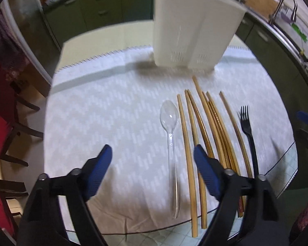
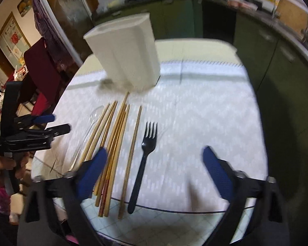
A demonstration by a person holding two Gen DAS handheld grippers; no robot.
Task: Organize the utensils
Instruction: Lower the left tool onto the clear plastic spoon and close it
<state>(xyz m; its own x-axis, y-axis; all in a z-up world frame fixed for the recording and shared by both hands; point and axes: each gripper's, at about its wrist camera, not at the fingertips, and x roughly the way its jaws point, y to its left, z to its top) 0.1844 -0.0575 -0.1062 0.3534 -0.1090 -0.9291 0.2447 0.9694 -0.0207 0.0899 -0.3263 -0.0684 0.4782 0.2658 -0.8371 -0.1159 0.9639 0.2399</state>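
Observation:
A clear plastic spoon (image 1: 170,123), several wooden chopsticks (image 1: 211,127) and a black plastic fork (image 1: 248,135) lie side by side on the white tablecloth (image 1: 113,106). A white utensil holder (image 1: 191,26) stands upright behind them. My left gripper (image 1: 153,155) is open and empty, above the table's near edge, with the spoon handle between its fingers. My right gripper (image 2: 155,157) is open and empty, with the fork (image 2: 144,160) between its fingers and the chopsticks (image 2: 115,139) by its left finger. The spoon (image 2: 92,119) and the holder (image 2: 125,57) show there too.
Green kitchen cabinets (image 1: 104,10) and a sink tap (image 1: 285,6) run behind the table. Chairs with red cushions (image 1: 2,127) stand at the left. The left gripper (image 2: 26,135) shows at the left of the right wrist view.

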